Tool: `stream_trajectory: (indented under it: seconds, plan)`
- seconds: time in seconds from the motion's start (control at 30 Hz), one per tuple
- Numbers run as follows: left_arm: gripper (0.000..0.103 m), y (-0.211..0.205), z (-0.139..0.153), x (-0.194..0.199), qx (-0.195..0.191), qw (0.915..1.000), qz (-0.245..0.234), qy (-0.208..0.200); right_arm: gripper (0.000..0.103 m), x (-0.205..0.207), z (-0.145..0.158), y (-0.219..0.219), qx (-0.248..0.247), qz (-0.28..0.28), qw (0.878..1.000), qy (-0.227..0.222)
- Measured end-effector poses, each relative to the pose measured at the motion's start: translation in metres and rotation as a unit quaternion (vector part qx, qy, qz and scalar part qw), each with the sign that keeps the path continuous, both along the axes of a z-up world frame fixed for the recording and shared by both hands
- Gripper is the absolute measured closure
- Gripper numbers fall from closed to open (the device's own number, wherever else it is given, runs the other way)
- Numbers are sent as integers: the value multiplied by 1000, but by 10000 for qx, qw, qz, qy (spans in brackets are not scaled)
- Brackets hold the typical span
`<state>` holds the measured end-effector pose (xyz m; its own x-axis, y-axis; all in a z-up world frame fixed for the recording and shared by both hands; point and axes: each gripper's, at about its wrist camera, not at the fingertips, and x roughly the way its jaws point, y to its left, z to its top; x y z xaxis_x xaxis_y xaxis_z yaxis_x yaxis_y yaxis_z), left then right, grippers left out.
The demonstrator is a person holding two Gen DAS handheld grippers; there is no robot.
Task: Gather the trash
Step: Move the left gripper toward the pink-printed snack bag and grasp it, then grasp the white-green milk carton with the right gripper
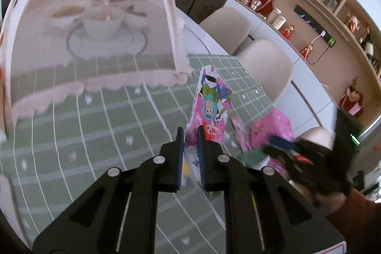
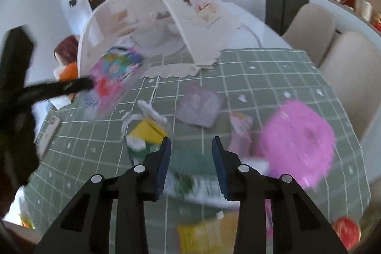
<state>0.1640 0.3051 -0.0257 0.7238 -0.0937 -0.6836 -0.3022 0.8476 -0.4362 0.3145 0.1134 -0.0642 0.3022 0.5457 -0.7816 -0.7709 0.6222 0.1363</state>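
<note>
Left claw [image 1: 190, 135] pinches a cartoon-printed wrapper [image 1: 210, 106], lifted off the table [image 1: 95, 135]; its long axis points away toward the mesh food cover [image 1: 90, 23]. Green grid cloth, beige chairs [image 1: 264, 68], wall shelves. Right claw [image 2: 191, 146] gapes, holding nothing, over blurred green packet [image 2: 188, 163]; pink bag [image 2: 297, 142] just beside.

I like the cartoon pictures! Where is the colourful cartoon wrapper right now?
The cartoon wrapper is pinched in the left gripper, lifted above the green tablecloth, just right of the pink food cover.
</note>
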Motion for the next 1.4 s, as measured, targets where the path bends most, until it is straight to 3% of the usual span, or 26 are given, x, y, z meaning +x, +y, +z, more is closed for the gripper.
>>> stream_trajectory:
  seconds: [0.1,0.27,0.4,0.6,0.63,0.7,0.77,0.9,0.97,1.1,1.2,1.37,1.4]
  plan:
    - [92,-4,-9,-20,-181,9998,58,72,69,-1,-12,2,-192,-24,9998,80]
    - [92,-19,-27,-45,-315,9993,-95,170,69,-36,-20,-35,-300,121,9994,142]
    - [92,-30,-44,-50,-496,9982,-192,292,69,-59,-19,-71,-553,32,9984,-134]
    - [92,-48,-72,-50,-480,9963,-345,617,69,-67,-15,-91,-339,129,9993,88]
    - [92,-51,-76,-51,-479,9959,-346,683,67,-65,-19,-89,-398,153,9989,172]
    - [92,-54,-85,-55,-535,9949,-271,814,55,-58,-27,-86,-558,120,9982,159]
    - [92,-58,-90,-59,-559,9944,-208,870,54,-56,-31,-83,-629,165,9978,113]
    - [80,-63,-87,-64,-465,9951,-84,870,54,-55,-34,-66,-820,548,9948,-266]
    - [75,-66,-83,-66,-394,9957,-62,840,54,-53,-35,-59,-796,700,9941,-221]
    - [71,-70,-72,-71,-177,9968,-54,773,50,-48,-41,-46,-898,892,9918,-158]
    - [69,-72,-68,-73,-70,9968,-40,792,47,-42,-49,-37,-1226,855,9875,-495]
    - [68,-76,-67,-71,64,9961,-7,879,47,-29,-47,-40,-1021,705,9922,-94]
    - [68,-77,-67,-69,91,9959,-20,895,53,-29,-45,-42,-1016,686,9924,-95]
